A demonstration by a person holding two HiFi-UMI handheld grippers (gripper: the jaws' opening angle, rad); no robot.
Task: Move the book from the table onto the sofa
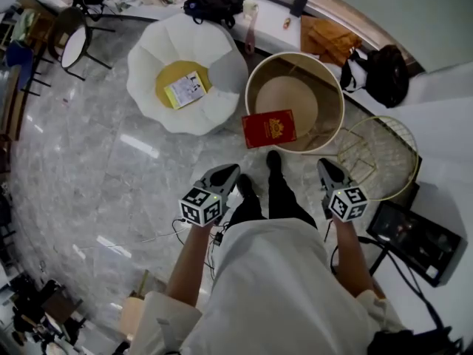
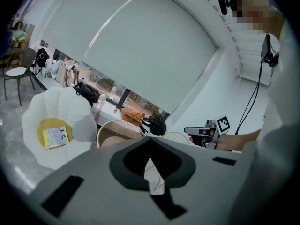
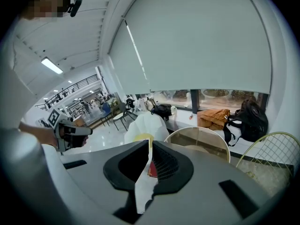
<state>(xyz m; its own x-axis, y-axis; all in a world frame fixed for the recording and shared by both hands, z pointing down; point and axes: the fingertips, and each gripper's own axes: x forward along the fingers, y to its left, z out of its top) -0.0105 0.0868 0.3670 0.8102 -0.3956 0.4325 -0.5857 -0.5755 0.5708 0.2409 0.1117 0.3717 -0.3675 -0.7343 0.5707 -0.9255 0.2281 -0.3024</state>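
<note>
Lying at the seven o'clock edge of the round desk (image 1: 294, 55) with a corner past the rim, the red book (image 1: 269, 129) is well apart from both grippers. The left gripper (image 1: 224, 173) hangs at seven o'clock of the book and the right gripper (image 1: 329, 170) at four o'clock, each with its jaws clenched together and neither grasping a thing. The white petal-shaped sofa (image 1: 148, 80) stands at ten o'clock of the desk, with a yellow cushion (image 1: 168, 80) and a booklet (image 1: 186, 89) on its seat.
</note>
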